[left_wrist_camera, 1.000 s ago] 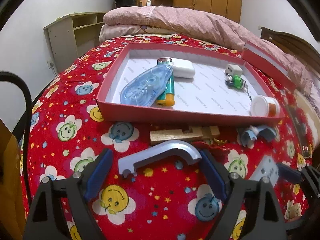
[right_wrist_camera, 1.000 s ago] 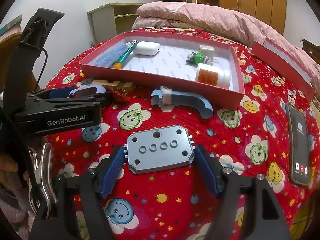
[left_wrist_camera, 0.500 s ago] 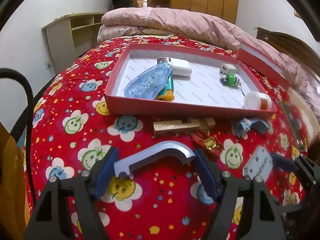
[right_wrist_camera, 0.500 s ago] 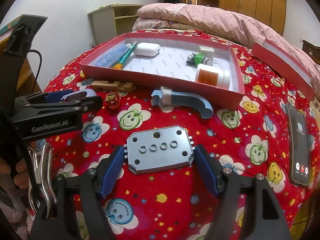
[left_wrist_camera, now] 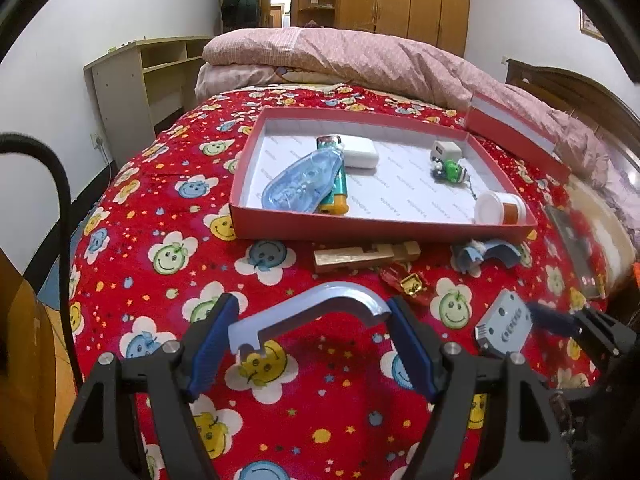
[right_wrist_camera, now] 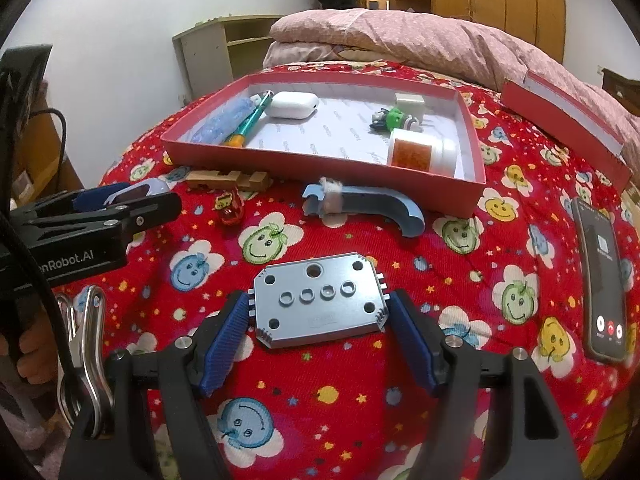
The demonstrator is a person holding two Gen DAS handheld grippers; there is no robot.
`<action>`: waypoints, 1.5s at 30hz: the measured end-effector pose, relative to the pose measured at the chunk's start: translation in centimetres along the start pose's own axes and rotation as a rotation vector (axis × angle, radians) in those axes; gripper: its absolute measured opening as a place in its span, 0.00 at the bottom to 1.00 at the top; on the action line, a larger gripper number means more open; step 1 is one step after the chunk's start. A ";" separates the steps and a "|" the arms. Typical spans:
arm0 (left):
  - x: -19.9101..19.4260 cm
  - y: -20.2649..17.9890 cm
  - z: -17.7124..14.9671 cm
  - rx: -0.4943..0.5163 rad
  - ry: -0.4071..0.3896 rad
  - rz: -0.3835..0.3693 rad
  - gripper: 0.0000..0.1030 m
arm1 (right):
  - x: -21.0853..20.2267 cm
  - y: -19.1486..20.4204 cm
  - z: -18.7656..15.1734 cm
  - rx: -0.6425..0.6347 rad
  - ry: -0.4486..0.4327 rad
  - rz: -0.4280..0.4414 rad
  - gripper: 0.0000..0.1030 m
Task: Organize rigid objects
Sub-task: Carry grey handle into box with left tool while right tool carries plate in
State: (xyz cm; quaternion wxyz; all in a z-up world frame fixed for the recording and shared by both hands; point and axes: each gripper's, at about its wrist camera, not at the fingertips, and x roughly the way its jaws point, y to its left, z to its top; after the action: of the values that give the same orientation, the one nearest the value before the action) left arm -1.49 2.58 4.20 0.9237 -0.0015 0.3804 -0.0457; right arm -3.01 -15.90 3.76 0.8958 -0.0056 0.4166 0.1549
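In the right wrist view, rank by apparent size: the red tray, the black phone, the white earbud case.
1. Red cardboard tray, largest.
2. Black phone, though nearness inflates it.
3. White earbud case, smallest, and farthest away.

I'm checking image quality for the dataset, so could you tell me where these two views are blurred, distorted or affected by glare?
Left wrist view: strong fisheye bending, black corners, motion blur on the phone at the right edge and the cable at left. Right wrist view: same barrel distortion, sharp on the grey plate, mild glare on the phone screen.
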 end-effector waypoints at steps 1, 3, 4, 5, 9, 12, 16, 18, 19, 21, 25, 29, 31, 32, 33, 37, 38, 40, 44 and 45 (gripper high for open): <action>-0.2 0.1 0.0 -0.002 -0.002 -0.001 0.77 | -0.1 0.0 -0.1 0.001 -0.003 0.005 0.70; -0.4 0.3 0.1 -0.007 -0.005 -0.002 0.77 | -0.5 0.4 0.1 -0.011 -0.020 0.010 0.70; -0.6 0.3 0.1 -0.008 -0.007 -0.003 0.77 | -0.7 0.5 0.0 -0.018 -0.026 0.009 0.70; -0.7 0.4 0.2 -0.009 -0.009 -0.004 0.77 | -0.9 0.9 0.1 -0.029 -0.035 0.008 0.70; -1.3 0.3 0.4 -0.003 -0.018 -0.003 0.77 | -1.5 1.5 0.2 -0.039 -0.049 0.021 0.70; -1.8 0.2 0.7 -0.001 -0.024 -0.005 0.77 | -1.7 1.5 0.2 -0.032 -0.050 0.028 0.70; -2.2 0.2 0.8 -0.006 -0.025 -0.013 0.77 | -2.1 1.3 0.0 -0.014 -0.046 0.044 0.70; -2.2 0.2 0.7 -0.012 -0.023 -0.015 0.77 | -2.3 1.1 0.0 0.001 -0.045 0.048 0.70; -2.2 0.2 0.7 -0.013 -0.021 -0.016 0.77 | -2.5 1.0 0.0 0.008 -0.048 0.048 0.70; -2.3 0.3 0.7 -0.017 -0.018 -0.023 0.77 | -2.7 0.8 -0.2 0.020 -0.050 0.045 0.70; -2.4 0.3 0.9 -0.022 -0.018 -0.029 0.77 | -3.0 0.3 -0.2 0.045 -0.049 0.044 0.70; -2.4 0.2 1.3 -0.028 -0.026 -0.028 0.77 | -3.3 -0.2 0.0 0.058 -0.058 0.033 0.70; -2.3 0.1 1.7 -0.026 -0.022 -0.033 0.77 | -3.5 -0.4 0.3 0.058 -0.062 0.024 0.70; -2.2 -0.1 2.0 -0.023 -0.020 -0.037 0.77 | -3.5 -0.5 0.4 0.058 -0.062 0.020 0.70; -2.1 -0.2 2.3 -0.020 -0.019 -0.039 0.77 | -3.5 -0.6 0.6 0.058 -0.060 0.018 0.70; -1.6 -0.8 3.4 -0.003 -0.022 -0.042 0.77 | -3.7 -1.2 1.6 0.069 -0.056 0.036 0.70; -1.6 -1.0 3.7 0.002 -0.024 -0.042 0.77 | -3.8 -1.3 1.9 0.069 -0.057 0.038 0.70; -1.4 -1.4 4.5 0.015 -0.035 -0.040 0.77 | -3.9 -1.6 2.5 0.073 -0.062 0.040 0.70; -0.6 -2.0 6.2 0.035 -0.044 -0.034 0.77 | -4.0 -2.4 4.0 0.080 -0.068 0.041 0.70; -0.4 -2.1 6.4 0.036 -0.041 -0.040 0.77 | -4.0 -2.6 4.5 0.079 -0.068 0.041 0.70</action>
State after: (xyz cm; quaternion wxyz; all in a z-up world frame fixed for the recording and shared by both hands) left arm 2.58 0.35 9.08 0.9301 0.0069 0.3603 -0.0709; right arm -1.29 -18.87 9.38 0.9056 0.0435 0.3916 0.1569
